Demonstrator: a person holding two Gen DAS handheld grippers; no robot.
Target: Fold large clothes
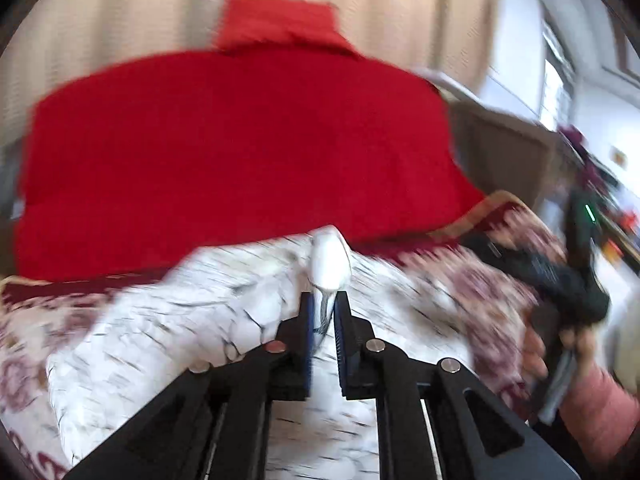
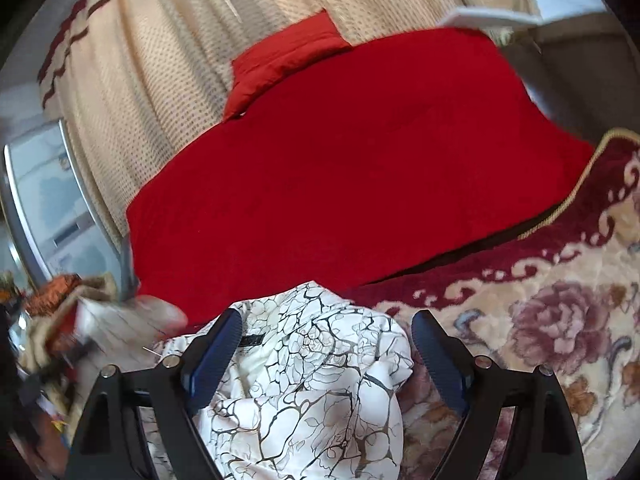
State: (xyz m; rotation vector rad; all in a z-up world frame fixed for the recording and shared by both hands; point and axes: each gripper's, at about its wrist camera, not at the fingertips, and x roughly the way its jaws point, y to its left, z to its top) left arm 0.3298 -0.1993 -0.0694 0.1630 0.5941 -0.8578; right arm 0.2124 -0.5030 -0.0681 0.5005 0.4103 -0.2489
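While my left jaws pinch a thin fold of the white marbled garment, lifting a peak of it just ahead of the pads, my right jaws stand wide apart with the same cloth bunched between them, the pads not pressing on it. That garment lies crumpled on the floral rug, directly under and in front of both hands; how its long axis runs I cannot tell. My left hand has the hold, so I judge the next fold turns on it. Beyond the garment spreads a red blanket, then a red cushion against beige curtains.
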